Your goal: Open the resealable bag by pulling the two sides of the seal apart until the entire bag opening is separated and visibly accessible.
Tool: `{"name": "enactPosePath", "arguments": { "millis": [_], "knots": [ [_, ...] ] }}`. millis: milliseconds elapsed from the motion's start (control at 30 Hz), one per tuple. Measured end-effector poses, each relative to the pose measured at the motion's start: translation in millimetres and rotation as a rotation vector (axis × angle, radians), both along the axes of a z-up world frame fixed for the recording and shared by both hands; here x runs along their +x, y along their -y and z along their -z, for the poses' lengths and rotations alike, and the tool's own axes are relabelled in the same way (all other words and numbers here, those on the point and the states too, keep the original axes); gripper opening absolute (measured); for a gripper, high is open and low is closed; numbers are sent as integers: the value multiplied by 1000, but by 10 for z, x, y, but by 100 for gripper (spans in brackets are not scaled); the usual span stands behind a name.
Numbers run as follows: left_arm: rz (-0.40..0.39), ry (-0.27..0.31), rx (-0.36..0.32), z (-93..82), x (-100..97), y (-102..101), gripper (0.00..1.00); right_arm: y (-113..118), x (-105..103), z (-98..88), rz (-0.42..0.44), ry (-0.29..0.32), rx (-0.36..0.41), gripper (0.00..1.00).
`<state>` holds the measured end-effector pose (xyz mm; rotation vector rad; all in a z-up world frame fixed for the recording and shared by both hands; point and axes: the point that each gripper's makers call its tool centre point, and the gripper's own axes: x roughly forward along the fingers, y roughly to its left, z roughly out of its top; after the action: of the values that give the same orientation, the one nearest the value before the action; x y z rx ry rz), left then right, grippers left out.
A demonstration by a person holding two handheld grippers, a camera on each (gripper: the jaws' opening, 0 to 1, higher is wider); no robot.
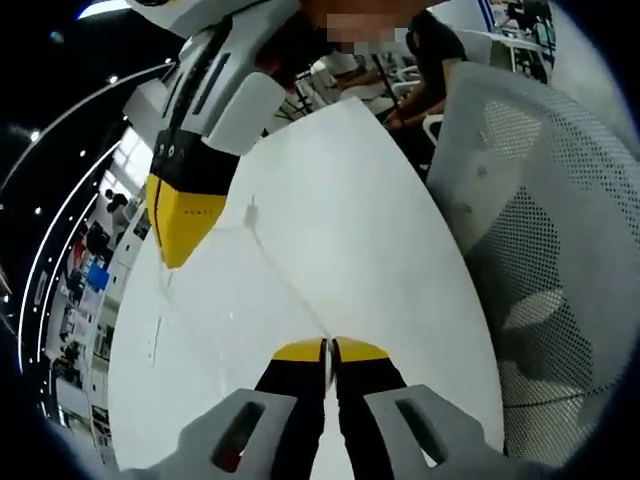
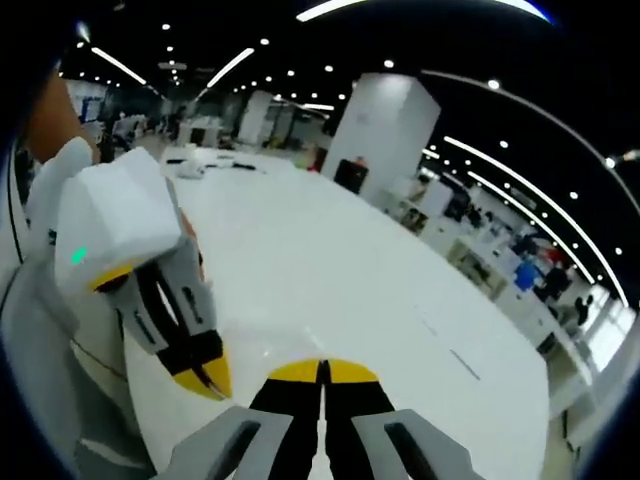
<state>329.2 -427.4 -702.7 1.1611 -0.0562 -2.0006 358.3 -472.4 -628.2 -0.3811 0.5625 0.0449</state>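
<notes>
The resealable bag (image 1: 270, 290) is clear and hard to make out against the white table (image 1: 400, 260). A thin seam of it runs down to my left gripper (image 1: 328, 348), whose yellow-tipped jaws are shut on its edge. My right gripper (image 1: 176, 255) comes in from the upper left, jaws together on the bag's other side. In the right gripper view my right gripper (image 2: 322, 368) is shut at the bottom, with the left gripper (image 2: 207, 378) close beside it on the left. Only faint glints of the bag (image 2: 310, 340) show there.
A white mesh chair (image 1: 545, 250) stands against the table's right edge. A person (image 1: 430, 60) sits at the far end. In the right gripper view the table (image 2: 400, 290) stretches far ahead toward a white pillar (image 2: 385, 130) and other desks.
</notes>
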Motion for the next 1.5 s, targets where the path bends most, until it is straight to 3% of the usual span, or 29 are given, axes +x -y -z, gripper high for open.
{"name": "enactPosePath", "arguments": {
  "millis": [267, 333, 500, 633, 1067, 1267, 1400, 1500],
  "knots": [
    [-34, -22, -37, -90, 70, -34, 10, 4, 19, 178, -14, -52, -20, 0],
    [-56, -57, -38, -116, 74, -62, 12, 14, 24, 215, -20, -61, -27, 0],
    [-76, -65, -46, -133, 126, -164, 13, 45, 6, 302, -42, -98, -52, 0],
    [-124, -115, -60, -168, 154, -233, 14, 87, 13, 369, -41, -118, -57, 0],
    [-265, -171, -45, -70, 472, -527, 20, 211, 36, 568, -44, -176, -69, 0],
    [-311, -187, -56, -113, 544, -673, 21, 273, 48, 651, -47, -204, -99, 0],
    [-370, -227, -68, -109, 599, -729, 23, 338, 62, 732, -78, -238, -170, 0],
    [-386, -230, -62, -67, 624, -777, 23, 362, 86, 781, -66, -251, -158, 0]
  ]
}}
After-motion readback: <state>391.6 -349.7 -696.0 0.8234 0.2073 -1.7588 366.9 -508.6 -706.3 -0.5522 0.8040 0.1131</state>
